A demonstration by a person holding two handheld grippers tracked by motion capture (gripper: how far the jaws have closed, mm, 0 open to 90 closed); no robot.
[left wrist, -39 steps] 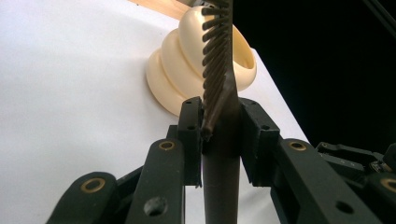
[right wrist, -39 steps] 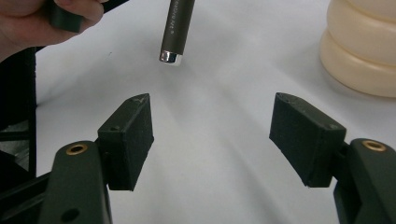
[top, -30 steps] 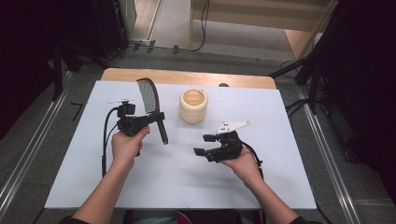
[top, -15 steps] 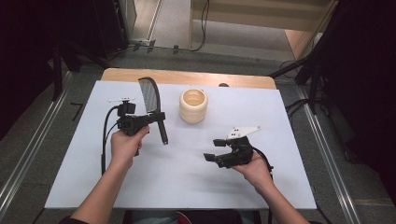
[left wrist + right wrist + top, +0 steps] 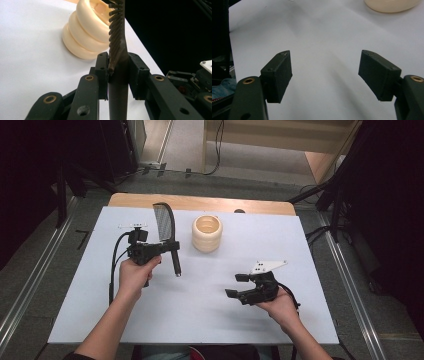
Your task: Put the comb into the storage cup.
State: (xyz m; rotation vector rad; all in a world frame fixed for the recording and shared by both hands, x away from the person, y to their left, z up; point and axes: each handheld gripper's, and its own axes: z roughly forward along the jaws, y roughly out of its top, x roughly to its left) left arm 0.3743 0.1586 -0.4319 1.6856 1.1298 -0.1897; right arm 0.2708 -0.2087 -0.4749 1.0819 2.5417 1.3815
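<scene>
Left gripper (image 5: 167, 247) clamped tight on the brush (image 5: 167, 227), jaws pinching it right where handle meets bristles. Seen close up in the left gripper view (image 5: 117, 75), with the brush (image 5: 117, 45) squeezed between both pads and the bristle side facing the left pad. From above, held over the left part of the table (image 5: 100, 320), head pointing to the far side, handle end sticking out toward the near side. Looks lifted off the surface, though hard to be sure from this angle.

Cup (image 5: 207, 233) sitting just right of the brush, near the far middle, upright, cream-coloured with ribbed sides. Not touching the brush. Also there in the left gripper view (image 5: 85, 32) behind the bristles, and a sliver of it at the top edge of the right gripper view (image 5: 392, 5).

Right gripper (image 5: 235, 286) over on the near right, jaws wide apart, holding nothing. Same story up close (image 5: 325, 75): just bare white table between the pads. Well apart from both cup and brush, pointing left.
</scene>
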